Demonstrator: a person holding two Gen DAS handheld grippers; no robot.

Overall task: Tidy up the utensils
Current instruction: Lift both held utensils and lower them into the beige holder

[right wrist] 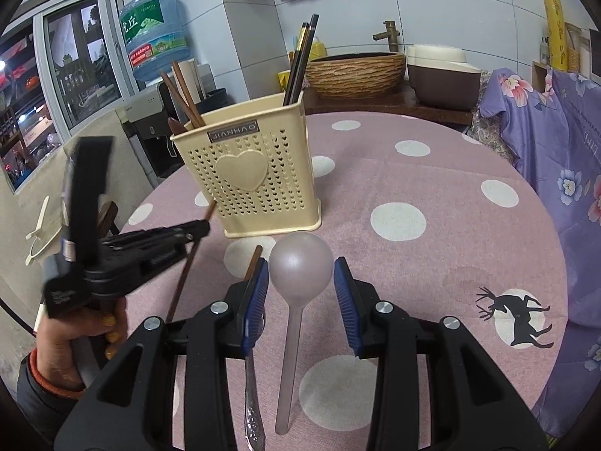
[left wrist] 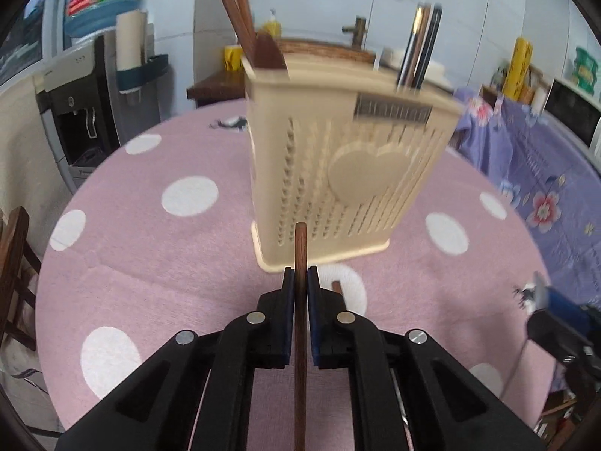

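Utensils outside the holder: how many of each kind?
Wooden chopsticks: 2, held chopstick in the left gripper, loose chopstick on the cloth
Plastic spoon: 1
Metal utensil: 1
Total: 4

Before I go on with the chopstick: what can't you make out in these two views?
- Holder, left wrist view: motion blur smears its label.
- Chopstick in the left claw: lower end cut off by the frame's bottom edge.
- Second chopstick on the table: mostly hidden behind the right claw finger.
- Metal spoon: bowl hidden by the same finger.
- Holder's inside: walls hide what stands where.
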